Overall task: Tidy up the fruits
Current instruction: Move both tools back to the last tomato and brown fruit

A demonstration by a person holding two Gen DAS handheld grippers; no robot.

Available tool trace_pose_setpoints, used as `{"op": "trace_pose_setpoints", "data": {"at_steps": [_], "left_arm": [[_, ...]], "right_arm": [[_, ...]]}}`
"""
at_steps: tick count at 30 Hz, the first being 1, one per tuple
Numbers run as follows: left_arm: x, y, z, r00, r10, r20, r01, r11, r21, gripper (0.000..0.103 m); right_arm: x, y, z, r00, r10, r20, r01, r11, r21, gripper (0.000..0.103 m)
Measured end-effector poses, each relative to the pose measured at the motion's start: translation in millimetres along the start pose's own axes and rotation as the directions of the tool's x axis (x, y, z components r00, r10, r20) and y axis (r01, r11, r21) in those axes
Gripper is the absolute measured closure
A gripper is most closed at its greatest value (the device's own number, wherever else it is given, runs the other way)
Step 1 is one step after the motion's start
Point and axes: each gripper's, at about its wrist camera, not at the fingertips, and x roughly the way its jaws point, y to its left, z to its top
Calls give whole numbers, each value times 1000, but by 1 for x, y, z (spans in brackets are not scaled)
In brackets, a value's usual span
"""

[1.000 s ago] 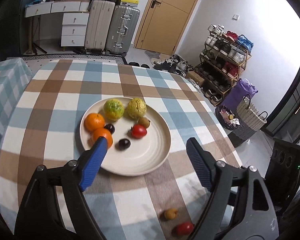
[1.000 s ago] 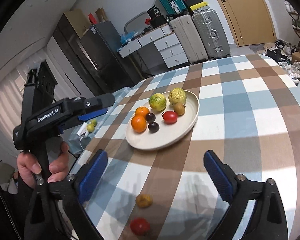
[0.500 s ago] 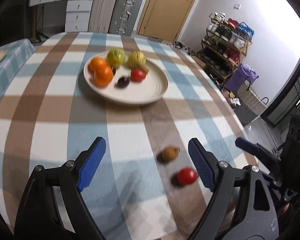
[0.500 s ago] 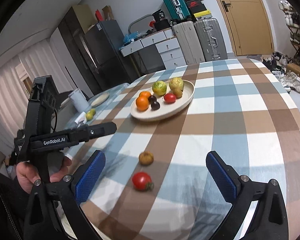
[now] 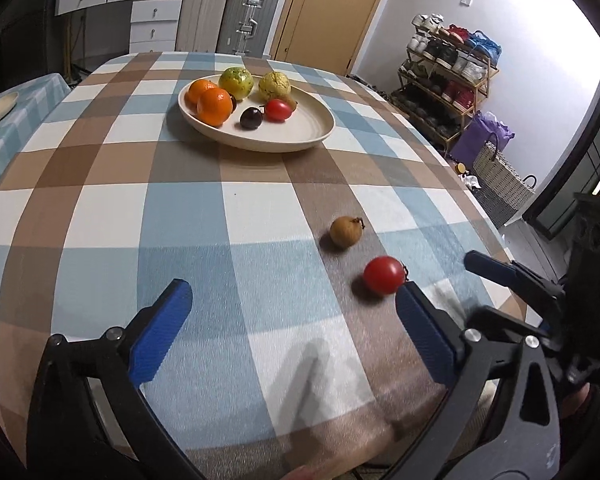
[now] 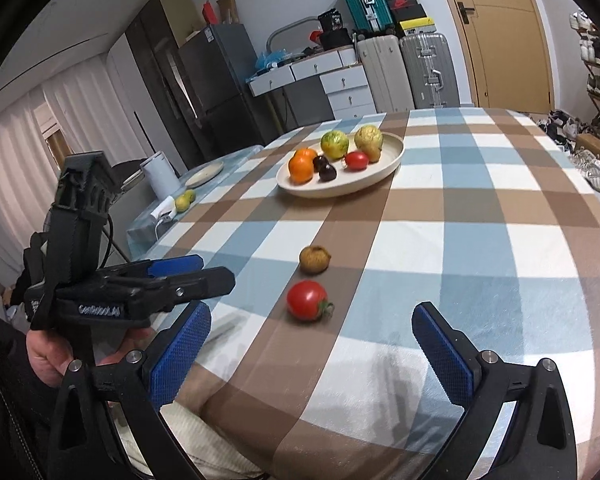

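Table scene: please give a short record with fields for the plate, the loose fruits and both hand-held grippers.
plate: beige, holds two oranges, two green-yellow fruits, two dark plums, one tomato, one small brown fruit
loose fruits: red tomato and brown fruit on tablecloth, apart
left hand-held gripper: open, empty
right hand-held gripper: open, empty, behind red tomato

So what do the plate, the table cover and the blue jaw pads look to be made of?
Plate: looks like matte cream ceramic or melamine; smooth with a soft, dull sheen, so I can't tell which.
Table cover: woven checked fabric; it drapes and wrinkles over the near edge.
Pads: textured blue rubber or plastic by the look, with a fine knurled grid on the surface.
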Motion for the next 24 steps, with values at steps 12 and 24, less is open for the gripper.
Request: {"op": "trace_pose_setpoints", "data": {"at_steps": [12, 24], "left_arm": [[-3, 17, -4, 1000, 24, -3, -24, 1000, -11, 1], [14, 31, 7, 999, 14, -32, -15, 999, -38, 1]], "right_arm": [[37, 6, 3, 998, 2, -70, -1, 1000, 12, 1], [57, 4, 7, 994, -14, -106, 14, 1000, 6, 47]]}}
